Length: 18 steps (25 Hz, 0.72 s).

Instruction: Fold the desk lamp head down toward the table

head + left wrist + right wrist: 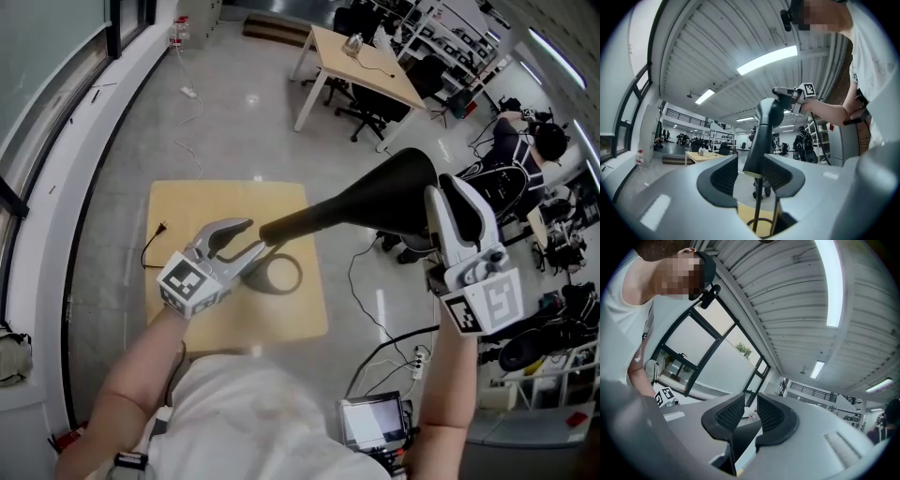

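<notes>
Left gripper (253, 236): fingers spread fairly wide, with the lamp arm (309, 220) standing between them, not squeezed. Right gripper (448, 192): just a narrow gap, fingers straddling the end of the black lamp head (394, 192), not clamped. The head's up in the air, with the ring base (281, 274) sitting on the wooden table (187, 202).

Polished grey floor (234, 122). Tall dark-framed windows (52, 56) line the left wall. Light wooden desk (361, 61) beyond, black office chairs (370, 117) beside it. Ribbed ceiling (797, 310), strip lights (766, 60) lit
</notes>
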### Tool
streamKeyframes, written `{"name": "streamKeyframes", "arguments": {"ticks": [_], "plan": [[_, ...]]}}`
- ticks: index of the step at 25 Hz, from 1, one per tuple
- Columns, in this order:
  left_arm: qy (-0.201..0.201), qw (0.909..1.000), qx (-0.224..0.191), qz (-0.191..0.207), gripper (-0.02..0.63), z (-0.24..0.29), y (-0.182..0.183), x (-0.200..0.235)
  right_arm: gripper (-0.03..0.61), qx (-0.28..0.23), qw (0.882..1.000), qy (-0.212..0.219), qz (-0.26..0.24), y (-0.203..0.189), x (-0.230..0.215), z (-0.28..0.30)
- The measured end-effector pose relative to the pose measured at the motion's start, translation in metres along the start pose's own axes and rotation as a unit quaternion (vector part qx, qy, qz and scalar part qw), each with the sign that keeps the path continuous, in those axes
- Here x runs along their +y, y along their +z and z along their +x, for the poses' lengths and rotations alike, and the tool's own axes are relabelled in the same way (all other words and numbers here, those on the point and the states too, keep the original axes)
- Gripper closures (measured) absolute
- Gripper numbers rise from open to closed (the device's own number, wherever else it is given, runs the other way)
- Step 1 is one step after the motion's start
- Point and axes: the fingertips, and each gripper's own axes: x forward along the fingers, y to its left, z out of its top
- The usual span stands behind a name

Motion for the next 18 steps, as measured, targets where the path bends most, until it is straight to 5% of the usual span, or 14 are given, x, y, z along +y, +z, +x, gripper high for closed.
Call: {"name": "streamKeyframes", "arguments": {"ticks": [8,18], "plan": [[-0.052,0.9985,0.005,0.014,0.336,0.026,-0.018,-0.005,0.391,0.033,0.999,-0.007,-0.015,-0.008,-0.011,0.009],[-0.082,0.9966,0.01,0.012,0.328,0.039,-0.026,-0.009,0.33,0.096,0.995,-0.008,-0.036,-0.033,-0.008,0.023]]}}
